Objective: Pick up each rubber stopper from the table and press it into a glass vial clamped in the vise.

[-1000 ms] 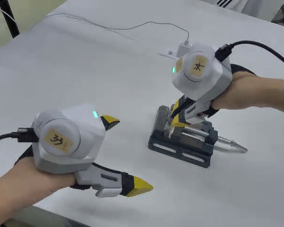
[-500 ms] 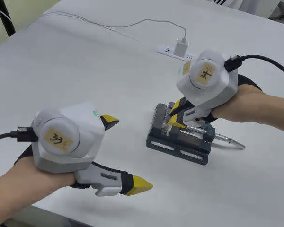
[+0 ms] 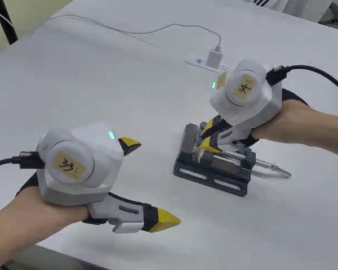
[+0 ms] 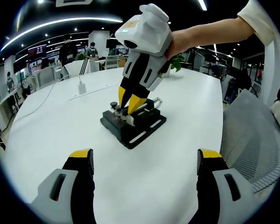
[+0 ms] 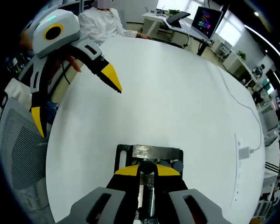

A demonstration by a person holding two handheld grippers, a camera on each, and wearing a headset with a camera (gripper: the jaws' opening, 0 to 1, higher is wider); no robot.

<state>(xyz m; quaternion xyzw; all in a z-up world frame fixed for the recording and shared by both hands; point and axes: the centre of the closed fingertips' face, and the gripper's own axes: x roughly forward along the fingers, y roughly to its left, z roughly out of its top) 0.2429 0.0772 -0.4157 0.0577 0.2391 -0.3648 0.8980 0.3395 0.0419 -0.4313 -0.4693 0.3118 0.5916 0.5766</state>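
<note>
Stopper [image 5: 147,166] is pinched in the right gripper [image 3: 205,142], closed on it over the vise [image 3: 214,173]. Its tips are still kept there, so pressing is judged under way. Left gripper [image 4: 145,155] is held wide open, empty

White power strip [image 3: 198,58] with a charger [image 3: 217,56] and thin cable [image 3: 174,25] on the white table [image 3: 101,84].

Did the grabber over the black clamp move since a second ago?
Yes, slightly. The right gripper has drawn its body away from the white charger, nearer the vise; its tips stay on the stopper.
</note>
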